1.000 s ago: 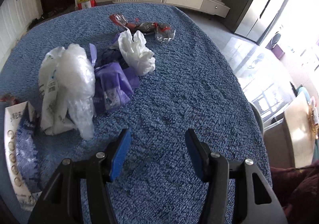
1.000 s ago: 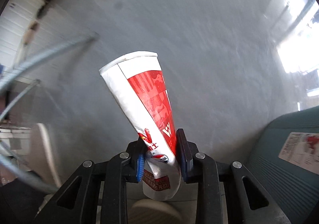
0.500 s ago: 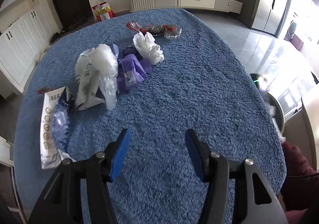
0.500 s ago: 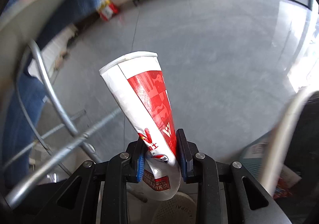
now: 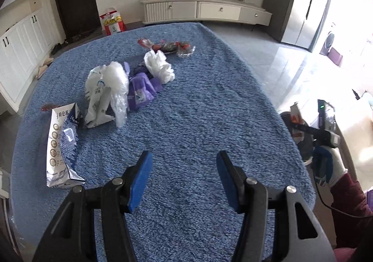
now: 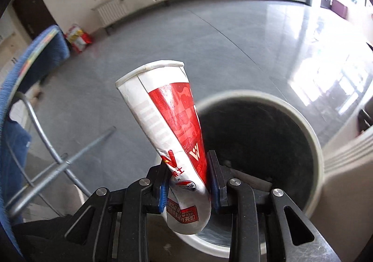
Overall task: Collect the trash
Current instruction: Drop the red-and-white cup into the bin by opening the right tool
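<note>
Cup (image 6: 171,131), crushed, red and white, sits between right gripper (image 6: 187,182) pads above dark mouth of bin (image 6: 314,136). Right jaws have just been opening slightly; pads touch cup sides, cup not yet dropped. Left gripper (image 5: 184,179) hovers over blue table (image 5: 209,110), jaws apart, nothing between them. Remaining trash on table: carton (image 5: 61,145) near left edge, white bag (image 5: 107,92), purple wrapper (image 5: 139,92), white tissue (image 5: 159,66), dark wrapper (image 5: 170,46) farthest back.
</note>
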Available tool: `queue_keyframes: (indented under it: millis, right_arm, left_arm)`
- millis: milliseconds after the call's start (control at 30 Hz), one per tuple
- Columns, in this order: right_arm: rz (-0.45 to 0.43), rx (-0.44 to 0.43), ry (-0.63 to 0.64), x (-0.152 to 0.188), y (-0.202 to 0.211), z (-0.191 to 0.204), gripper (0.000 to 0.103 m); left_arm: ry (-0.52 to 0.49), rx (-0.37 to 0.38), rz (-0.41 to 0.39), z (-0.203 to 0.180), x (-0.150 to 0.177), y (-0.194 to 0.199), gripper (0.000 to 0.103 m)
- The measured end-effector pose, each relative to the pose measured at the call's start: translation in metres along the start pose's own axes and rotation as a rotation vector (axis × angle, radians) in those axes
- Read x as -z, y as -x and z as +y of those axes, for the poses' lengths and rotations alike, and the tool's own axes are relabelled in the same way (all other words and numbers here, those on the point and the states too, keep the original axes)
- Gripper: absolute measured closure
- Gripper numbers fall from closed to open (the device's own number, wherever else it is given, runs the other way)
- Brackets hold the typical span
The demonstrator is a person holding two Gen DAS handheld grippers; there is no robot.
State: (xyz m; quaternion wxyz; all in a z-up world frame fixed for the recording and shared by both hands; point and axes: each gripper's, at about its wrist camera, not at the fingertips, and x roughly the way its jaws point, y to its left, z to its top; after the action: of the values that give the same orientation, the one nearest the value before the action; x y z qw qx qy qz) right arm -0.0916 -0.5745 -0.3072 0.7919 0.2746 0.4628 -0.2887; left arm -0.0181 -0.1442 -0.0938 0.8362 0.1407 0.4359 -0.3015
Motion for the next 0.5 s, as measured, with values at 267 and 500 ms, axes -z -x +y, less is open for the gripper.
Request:
queue_keyframes:
  millis: [267, 500]
  right_arm:
    - [-0.068, 0.049, -0.047, 0.006, 0.045, -0.011, 0.052]
    - [-0.178, -0.058, -0.011, 0.008, 0.122, 0.020, 0.052]
  left_arm:
    - [0.018, 0.021, -0.064, 0.009, 0.004, 0.027, 0.048]
    - [0.037, -0.005, -0.062, 0.027, 0.030, 0.036, 0.048]
